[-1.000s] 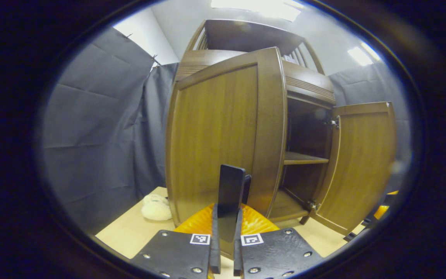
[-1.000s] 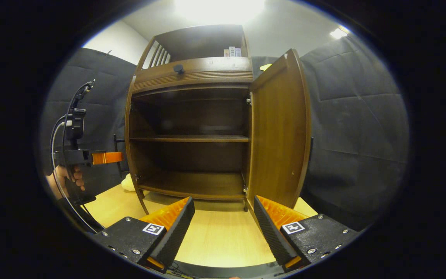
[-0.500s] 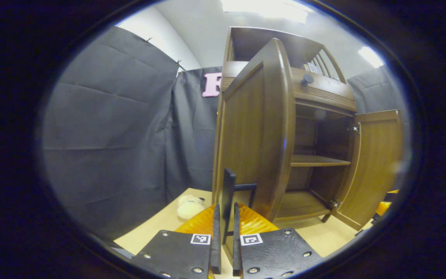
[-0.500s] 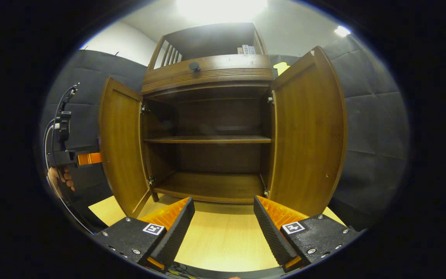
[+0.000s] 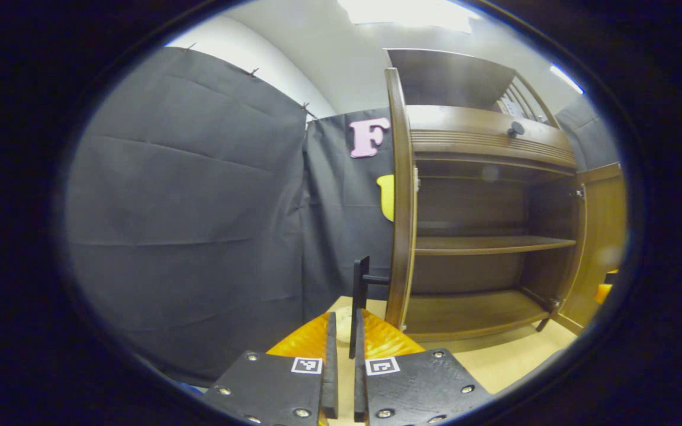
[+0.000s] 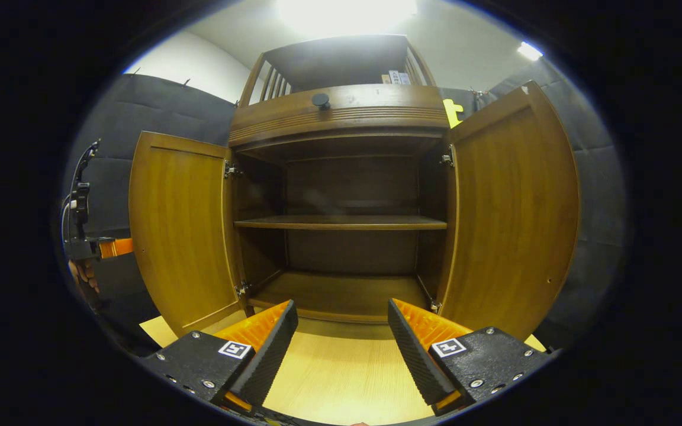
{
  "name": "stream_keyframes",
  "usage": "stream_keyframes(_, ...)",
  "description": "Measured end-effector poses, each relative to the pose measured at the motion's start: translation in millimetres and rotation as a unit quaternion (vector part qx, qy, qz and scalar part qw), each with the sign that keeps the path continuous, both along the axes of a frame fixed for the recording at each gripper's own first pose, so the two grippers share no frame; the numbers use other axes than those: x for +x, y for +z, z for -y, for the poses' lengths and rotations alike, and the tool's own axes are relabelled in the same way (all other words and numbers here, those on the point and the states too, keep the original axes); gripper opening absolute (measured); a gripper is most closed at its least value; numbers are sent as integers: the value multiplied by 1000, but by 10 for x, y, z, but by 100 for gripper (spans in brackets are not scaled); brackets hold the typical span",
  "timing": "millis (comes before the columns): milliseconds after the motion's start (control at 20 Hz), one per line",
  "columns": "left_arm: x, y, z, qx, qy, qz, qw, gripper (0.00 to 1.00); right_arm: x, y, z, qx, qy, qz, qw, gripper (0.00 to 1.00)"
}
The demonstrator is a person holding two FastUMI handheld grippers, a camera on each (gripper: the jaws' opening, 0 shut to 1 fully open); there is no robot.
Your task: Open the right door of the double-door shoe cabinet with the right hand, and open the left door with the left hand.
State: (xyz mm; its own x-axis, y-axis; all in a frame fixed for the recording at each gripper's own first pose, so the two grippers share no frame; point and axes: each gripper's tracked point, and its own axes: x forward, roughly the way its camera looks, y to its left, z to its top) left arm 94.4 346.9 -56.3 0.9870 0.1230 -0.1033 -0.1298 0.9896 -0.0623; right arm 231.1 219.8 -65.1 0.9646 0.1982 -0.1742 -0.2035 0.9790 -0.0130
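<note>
We find the left gripper (image 5: pixel 341 349) clamped on the black handle (image 5: pixel 360 290) of the left door (image 6: pixel 178 231), swung wide. The shoe cabinet (image 6: pixel 341 177) stands open between. The right gripper (image 6: pixel 341 343) gapes empty beside the right door (image 6: pixel 512 213).

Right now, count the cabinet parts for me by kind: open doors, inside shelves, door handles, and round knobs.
Open doors: 2, left door and right door
Inside shelves: 2, middle shelf and bottom shelf
Door handles: 1, black handle
Round knobs: 1, knob
Total: 6
</note>
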Motion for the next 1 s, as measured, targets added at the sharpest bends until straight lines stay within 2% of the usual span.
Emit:
stream_keyframes(50,-48,-39,-9,-10,-4,-4,1000,16,-4,23,-2,0,-2,2,1000,94)
stream_keyframes(150,-122,-95,-19,-14,-5,-15,1000,11,-80,105,-15,7,-1,6,1000,95)
stream_keyframes(250,-271,35,99,-10,-11,-6,1000,15,-203,203,45,4,0,14,1000,95)
stream_keyframes(300,-359,99,167,-5,-14,-2,1000,8,-264,244,103,2,-2,17,1000,94)
stream_keyframes(500,-787,368,536,-13,-35,13,999,16,-639,343,382,8,-17,22,1000,94)
stream_keyframes(900,-1720,713,1090,-11,-75,36,996,15,-1369,546,932,15,-60,41,997,94)
stream_keyframes(1000,-1885,710,1169,-7,-79,35,996,11,-1503,614,1010,15,-66,49,997,94)
